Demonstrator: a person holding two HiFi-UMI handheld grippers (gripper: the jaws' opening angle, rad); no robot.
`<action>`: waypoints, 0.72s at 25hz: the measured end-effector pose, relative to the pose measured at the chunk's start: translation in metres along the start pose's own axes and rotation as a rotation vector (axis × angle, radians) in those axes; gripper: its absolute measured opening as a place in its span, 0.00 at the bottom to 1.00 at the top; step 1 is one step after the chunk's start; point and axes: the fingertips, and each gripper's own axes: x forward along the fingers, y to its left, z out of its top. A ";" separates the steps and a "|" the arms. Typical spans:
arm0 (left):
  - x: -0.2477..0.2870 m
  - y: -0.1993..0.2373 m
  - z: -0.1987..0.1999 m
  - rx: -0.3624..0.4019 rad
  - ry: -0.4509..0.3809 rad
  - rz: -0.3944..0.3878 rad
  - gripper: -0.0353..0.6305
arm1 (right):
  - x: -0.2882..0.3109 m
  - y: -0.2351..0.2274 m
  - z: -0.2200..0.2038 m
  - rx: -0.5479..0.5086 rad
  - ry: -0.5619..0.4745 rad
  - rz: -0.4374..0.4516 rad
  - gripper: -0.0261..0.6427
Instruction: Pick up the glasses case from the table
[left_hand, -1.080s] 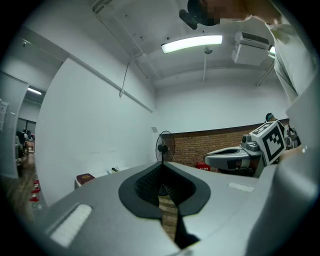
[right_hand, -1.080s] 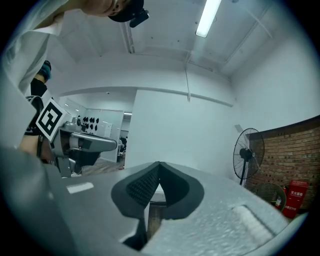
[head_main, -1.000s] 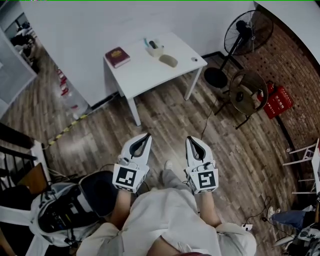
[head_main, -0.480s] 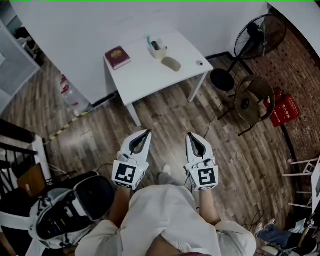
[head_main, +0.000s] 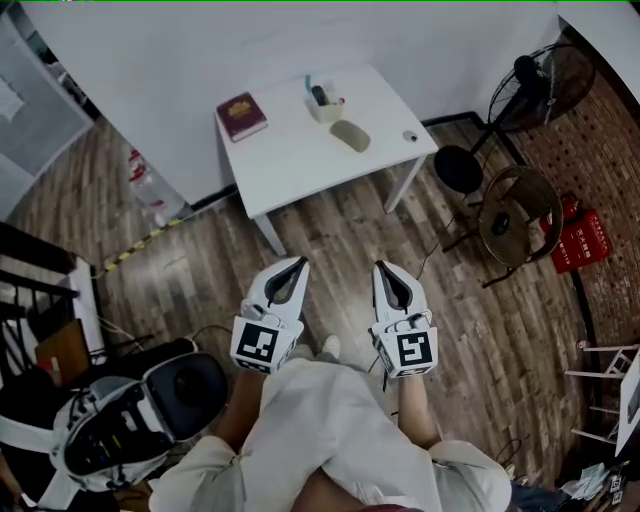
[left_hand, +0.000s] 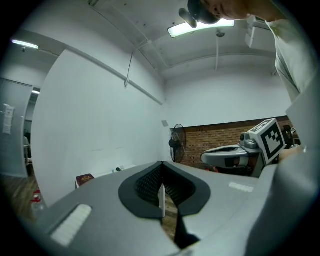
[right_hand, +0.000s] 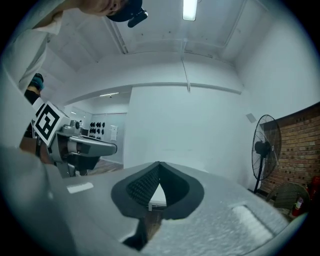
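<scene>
The glasses case (head_main: 350, 135), a grey-green oval, lies on the white table (head_main: 300, 160) against the far wall, right of the middle. Both grippers are held side by side over the wooden floor, well short of the table and pointing level toward it. The left gripper (head_main: 299, 262) is shut with nothing in it, its tips meeting in the left gripper view (left_hand: 161, 164). The right gripper (head_main: 381, 267) is also shut and empty (right_hand: 159, 163). A sliver of the table top shows through the gap under the right gripper's tips; the case is not visible in either gripper view.
On the table also sit a red book (head_main: 241, 116), a small holder with items (head_main: 325, 103) and a small round object (head_main: 409, 136). A standing fan (head_main: 540, 85), a round wicker chair (head_main: 507, 213) and a red crate (head_main: 580, 240) stand at the right. A dark bag (head_main: 130, 420) lies at lower left.
The person has walked toward the table, which now sits lower and farther right in the head view. Both grippers stayed shut and side by side.
</scene>
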 end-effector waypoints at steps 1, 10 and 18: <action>0.002 0.002 -0.001 0.001 0.004 0.005 0.08 | 0.004 -0.001 0.000 -0.002 0.000 0.008 0.05; 0.036 0.018 -0.002 0.002 0.003 -0.004 0.08 | 0.034 -0.017 -0.003 -0.007 0.005 0.015 0.05; 0.090 0.060 -0.005 -0.001 0.002 -0.034 0.08 | 0.093 -0.049 -0.005 -0.012 0.020 -0.020 0.05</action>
